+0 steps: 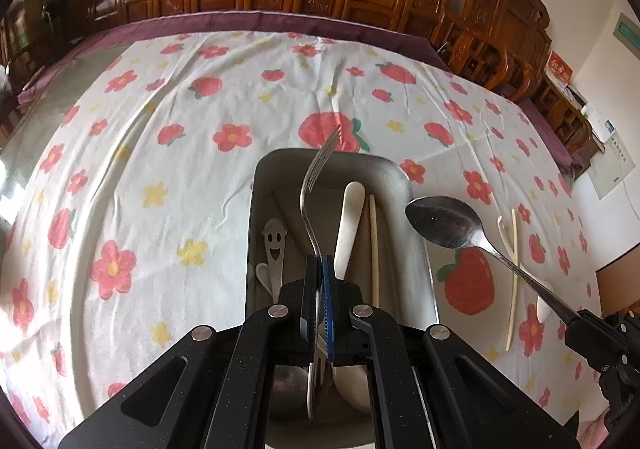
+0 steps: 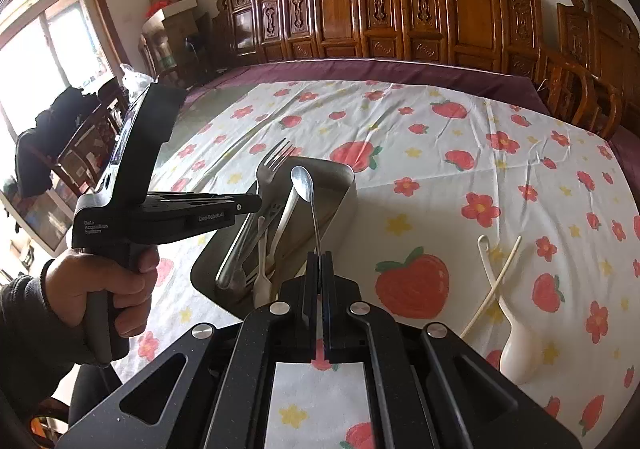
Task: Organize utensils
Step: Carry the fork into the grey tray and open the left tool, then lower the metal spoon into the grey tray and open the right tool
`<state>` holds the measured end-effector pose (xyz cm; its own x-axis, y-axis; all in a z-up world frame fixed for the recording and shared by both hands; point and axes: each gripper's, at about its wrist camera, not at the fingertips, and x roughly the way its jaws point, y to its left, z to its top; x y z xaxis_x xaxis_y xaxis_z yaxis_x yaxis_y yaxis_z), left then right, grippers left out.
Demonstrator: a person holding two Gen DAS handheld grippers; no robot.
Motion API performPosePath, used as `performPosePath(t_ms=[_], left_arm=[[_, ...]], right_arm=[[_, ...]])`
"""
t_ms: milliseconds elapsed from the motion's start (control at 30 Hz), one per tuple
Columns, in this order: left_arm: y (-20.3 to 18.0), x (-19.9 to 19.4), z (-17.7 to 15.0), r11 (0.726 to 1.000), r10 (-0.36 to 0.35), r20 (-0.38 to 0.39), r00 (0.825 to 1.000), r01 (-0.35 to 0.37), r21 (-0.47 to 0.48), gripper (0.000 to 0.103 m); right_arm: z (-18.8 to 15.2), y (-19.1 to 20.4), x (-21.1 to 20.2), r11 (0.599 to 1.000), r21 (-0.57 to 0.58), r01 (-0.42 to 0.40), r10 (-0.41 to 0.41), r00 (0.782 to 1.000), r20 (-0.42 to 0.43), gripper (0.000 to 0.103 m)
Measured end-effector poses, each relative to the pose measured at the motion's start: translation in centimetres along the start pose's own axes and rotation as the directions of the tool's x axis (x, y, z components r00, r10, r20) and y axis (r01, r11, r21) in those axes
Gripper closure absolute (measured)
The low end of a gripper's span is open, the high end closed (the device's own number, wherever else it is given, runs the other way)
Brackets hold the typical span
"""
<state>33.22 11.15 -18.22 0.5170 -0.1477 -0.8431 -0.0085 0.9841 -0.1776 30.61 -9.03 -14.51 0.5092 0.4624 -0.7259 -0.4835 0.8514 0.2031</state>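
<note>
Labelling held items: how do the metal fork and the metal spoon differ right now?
The fork, clamped in the left hand-held gripper, ends in tines; the spoon, clamped in the right hand-held gripper, ends in an oval bowl. The fork hangs over the steel tray; in the left view the spoon sits beside its rim. Both are shiny metal, gripped by the handle.

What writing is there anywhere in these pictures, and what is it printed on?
"Data Acquisition System": white print on the black body of the left gripper, above the hand.
"GenRobot.AI", as best I can read it: faint print on that gripper's side.
Red sign and papers on the wall: blurred, unreadable.
Utensils and tray: no text seen.
</note>
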Motion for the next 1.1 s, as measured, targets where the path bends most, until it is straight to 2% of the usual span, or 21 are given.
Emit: performPosePath(t_ms=[467,900,1100], left_arm=[[1.8,-3.2,-1.2,1.000,0.017,0.048,0.999,-0.018,0.017,0.099],[4.2,-5.1,-2.2,0.999,0.042,0.069,0.997,-0.043,0.009,0.099],[4.5,-5.3,-2.4,0.999,0.043,0.070,0.997,-0.044,0.009,0.099]], right_arm=[[0.4,1.9,2.7,1.000,-0.003,0.001,-0.001,1.000,-0.020,0.100],[2.0,3.9,8.1,0.990,-0.015,0.143,-0.144,0.988,-0.062,0.100],[2.0,4.2,9.5,0.986,-0.018,0.167,-0.168,0.983,-0.073,0.100]])
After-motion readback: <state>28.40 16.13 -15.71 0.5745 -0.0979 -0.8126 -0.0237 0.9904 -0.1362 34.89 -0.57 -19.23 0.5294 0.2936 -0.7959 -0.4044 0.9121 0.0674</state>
